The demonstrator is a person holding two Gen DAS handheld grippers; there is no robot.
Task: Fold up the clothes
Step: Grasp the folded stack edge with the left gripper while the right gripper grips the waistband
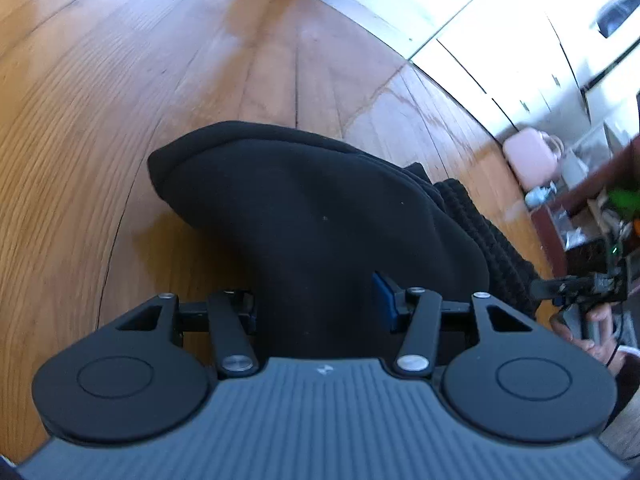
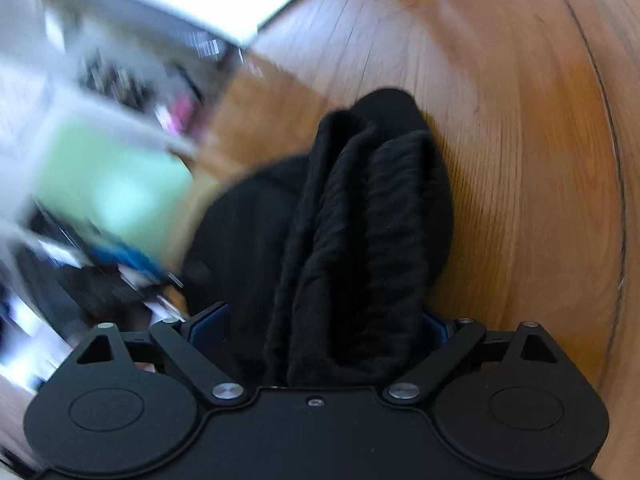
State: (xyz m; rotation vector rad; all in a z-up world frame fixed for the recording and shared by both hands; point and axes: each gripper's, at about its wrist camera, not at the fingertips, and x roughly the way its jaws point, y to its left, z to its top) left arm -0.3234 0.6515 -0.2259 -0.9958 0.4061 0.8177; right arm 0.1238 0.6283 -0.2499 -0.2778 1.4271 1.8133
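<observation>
A black garment (image 1: 304,208) lies bunched on a wooden surface (image 1: 140,100), with a ribbed knit part (image 1: 480,232) on its right side. My left gripper (image 1: 314,304) has the smooth black cloth filling the gap between its pads, and both pads press against it. In the right wrist view the same garment (image 2: 360,216) rises as a thick folded ridge. My right gripper (image 2: 324,332) stands wide, with that ridge running between its blue pads (image 2: 212,328) and room left beside it. In the left wrist view the right gripper (image 1: 580,288) shows at the edge, held by a hand (image 1: 596,320).
Bare wood (image 2: 520,120) stretches beyond and beside the garment. White cabinets (image 1: 500,40) and a pink object (image 1: 532,156) stand past the wood's far right edge. A blurred pale green shape (image 2: 112,184) and clutter lie to the left in the right wrist view.
</observation>
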